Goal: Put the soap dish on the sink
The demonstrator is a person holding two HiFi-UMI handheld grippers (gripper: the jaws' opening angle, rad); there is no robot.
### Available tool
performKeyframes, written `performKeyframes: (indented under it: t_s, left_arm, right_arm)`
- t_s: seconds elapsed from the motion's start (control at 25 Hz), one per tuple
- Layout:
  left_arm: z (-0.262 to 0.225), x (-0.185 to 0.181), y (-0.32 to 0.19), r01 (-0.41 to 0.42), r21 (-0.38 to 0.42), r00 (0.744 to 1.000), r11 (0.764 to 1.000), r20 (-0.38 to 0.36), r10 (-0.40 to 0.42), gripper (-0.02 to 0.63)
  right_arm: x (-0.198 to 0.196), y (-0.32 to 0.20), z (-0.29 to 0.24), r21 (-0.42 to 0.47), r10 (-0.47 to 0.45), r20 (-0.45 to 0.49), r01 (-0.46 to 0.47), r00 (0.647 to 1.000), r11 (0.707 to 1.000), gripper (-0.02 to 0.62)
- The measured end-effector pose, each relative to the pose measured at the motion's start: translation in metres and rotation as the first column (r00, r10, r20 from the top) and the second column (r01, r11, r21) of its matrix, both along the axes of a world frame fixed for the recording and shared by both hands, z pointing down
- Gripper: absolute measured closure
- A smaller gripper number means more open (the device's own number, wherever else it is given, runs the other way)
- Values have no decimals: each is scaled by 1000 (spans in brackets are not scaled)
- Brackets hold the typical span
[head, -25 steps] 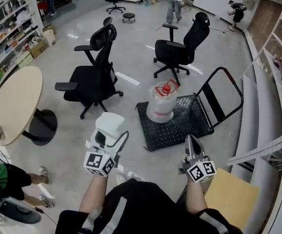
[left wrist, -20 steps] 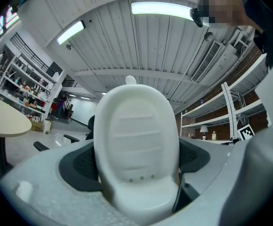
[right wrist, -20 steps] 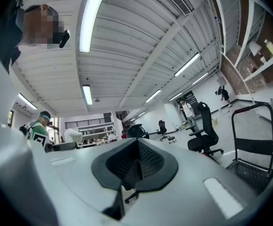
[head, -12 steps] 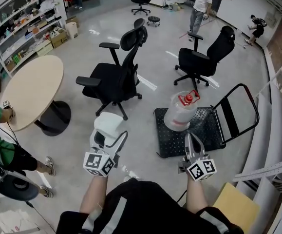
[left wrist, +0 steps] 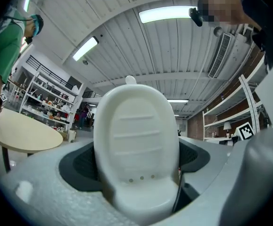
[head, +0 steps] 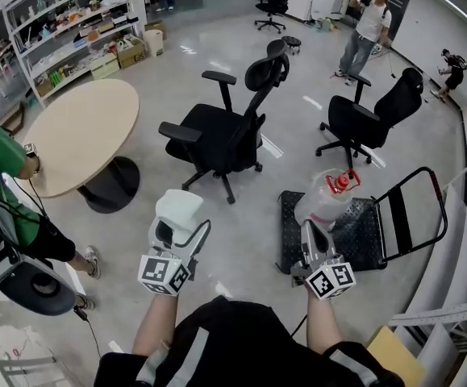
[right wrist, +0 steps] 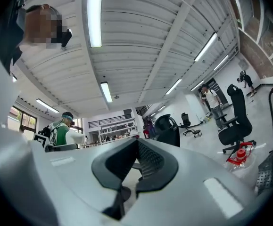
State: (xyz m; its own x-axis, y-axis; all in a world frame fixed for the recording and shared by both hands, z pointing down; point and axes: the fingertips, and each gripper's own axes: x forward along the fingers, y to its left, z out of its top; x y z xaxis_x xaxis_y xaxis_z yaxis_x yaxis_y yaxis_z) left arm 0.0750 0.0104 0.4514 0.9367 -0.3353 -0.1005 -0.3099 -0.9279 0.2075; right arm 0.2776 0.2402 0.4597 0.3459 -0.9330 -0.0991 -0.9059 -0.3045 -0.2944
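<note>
Left tool [head: 177, 230] was clamped on the soap dish [head: 178, 206]. Its own view showed the white dish filling the gap between the jaws, gripped at its near end. The long axis of the dish ran straight out along the jaws, away from me, with the far end free. The ribbed face with three small holes faced the tool's camera. Ceiling lights showed behind the dish, so the tool was tilted upward.

Right tool [head: 310, 234] had its jaws together with nothing between them. It was held level with the left tool and well apart from it.

Key relation: the dish was already in the left tool, but the sink appeared in none of the three views. Ahead of the left tool I saw only bare floor [head: 249, 240] and, beyond it, an office chair [head: 225, 131]. Farther off to its left was a round tabletop [head: 80, 127] with a person in green [head: 3, 180] beside it. Ahead of the right tool stood a cart [head: 378, 236] carrying a water jug [head: 323, 206].

Judgement: carry phase, placement not begun. I could not tell which way the sink lay from the left tool, so the next move would call for turning to find it. Since the dish projected forward and up, I expected the left tool would have to tip down to lay it flat.
</note>
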Motion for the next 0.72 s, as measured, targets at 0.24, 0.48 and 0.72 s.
performKeyframes:
  t_s: [0.24, 0.48, 0.72]
  left_arm:
    - [8, -20, -15, 97, -17, 995, 995, 11, -97, 137]
    - [9, -22, -36, 208, -35, 978, 977, 18, -208, 138]
    - [-10, -28, -51, 316, -21, 949, 949, 1, -316, 137]
  right_arm:
    - [-1, -41, 2, -11, -103, 8, 103, 995, 995, 589]
    - [20, -85, 0, -21, -208, 14, 208, 978, 978, 589]
    - [39, -127, -14, -6, -311, -4, 311, 950, 950, 589]
